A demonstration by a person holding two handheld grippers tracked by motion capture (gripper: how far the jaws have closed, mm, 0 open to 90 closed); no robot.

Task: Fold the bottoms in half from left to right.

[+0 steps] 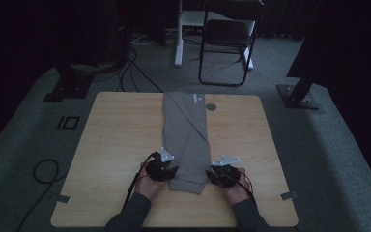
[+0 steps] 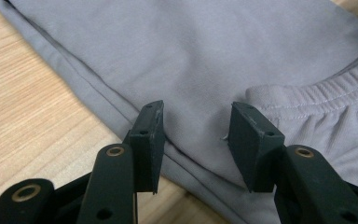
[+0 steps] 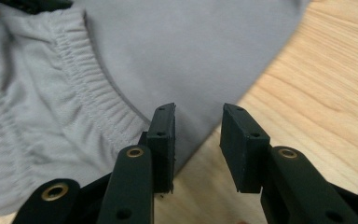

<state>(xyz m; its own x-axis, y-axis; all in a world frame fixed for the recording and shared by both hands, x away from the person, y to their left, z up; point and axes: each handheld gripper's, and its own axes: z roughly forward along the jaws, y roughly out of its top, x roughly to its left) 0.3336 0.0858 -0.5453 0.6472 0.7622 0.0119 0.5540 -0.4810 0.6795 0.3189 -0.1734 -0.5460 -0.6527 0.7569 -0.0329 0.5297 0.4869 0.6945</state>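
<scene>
Wooden table (image 1: 116, 145): both hand-held grippers (jaws apart) flank grey trousers (image 1: 186, 130).

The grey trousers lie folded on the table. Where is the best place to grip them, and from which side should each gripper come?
Probably at the near end of the grey trousers, where the elastic waistband lies. The left gripper comes from the left edge, the right gripper from the right edge. Both are open with jaws low at the layered edges, which lie flat on the table, so a jaw could slide under.

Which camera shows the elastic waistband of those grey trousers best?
The right gripper view: the waistband shows its gathers and stitching close up. The left gripper view catches part of it; in the high view it is a small dim edge.
</scene>
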